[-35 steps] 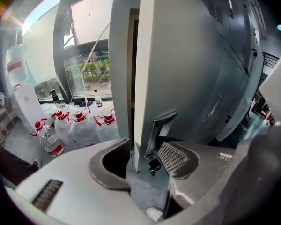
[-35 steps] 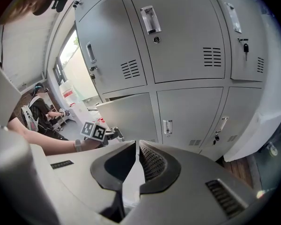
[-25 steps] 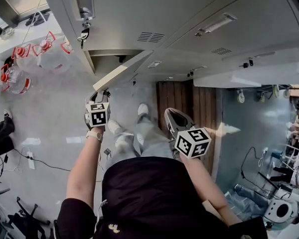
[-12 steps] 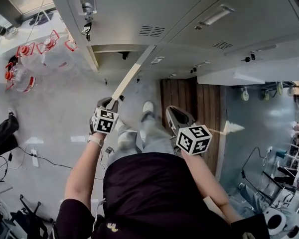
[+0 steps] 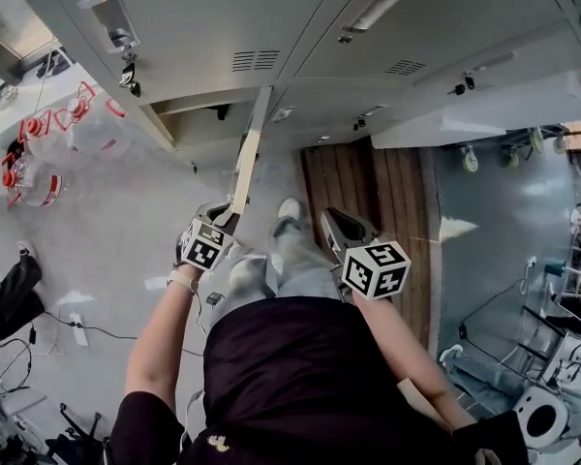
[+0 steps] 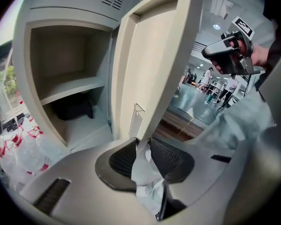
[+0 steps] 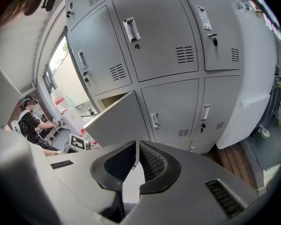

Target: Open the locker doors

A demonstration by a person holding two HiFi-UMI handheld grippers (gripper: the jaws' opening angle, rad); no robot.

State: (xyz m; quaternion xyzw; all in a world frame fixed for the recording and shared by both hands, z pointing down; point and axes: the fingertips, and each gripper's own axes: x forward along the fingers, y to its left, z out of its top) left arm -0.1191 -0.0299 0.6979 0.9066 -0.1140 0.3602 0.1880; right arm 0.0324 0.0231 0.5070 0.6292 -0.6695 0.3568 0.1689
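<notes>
Swung further out than a second ago, the flat grey sheet-metal locker door (image 5: 244, 163) now stands nearly edge-on in the head view, well clear of its open compartment (image 6: 65, 78), a boxy recess with a plain shelf inside. The left gripper (image 6: 141, 144) has just been closing its jaws, and their dark ribbed pads pinch the door's thin free edge. The right gripper (image 7: 136, 146) hangs nearby, jaws pressed together on nothing, facing closed lockers with slotted vents (image 7: 185, 54).
</notes>
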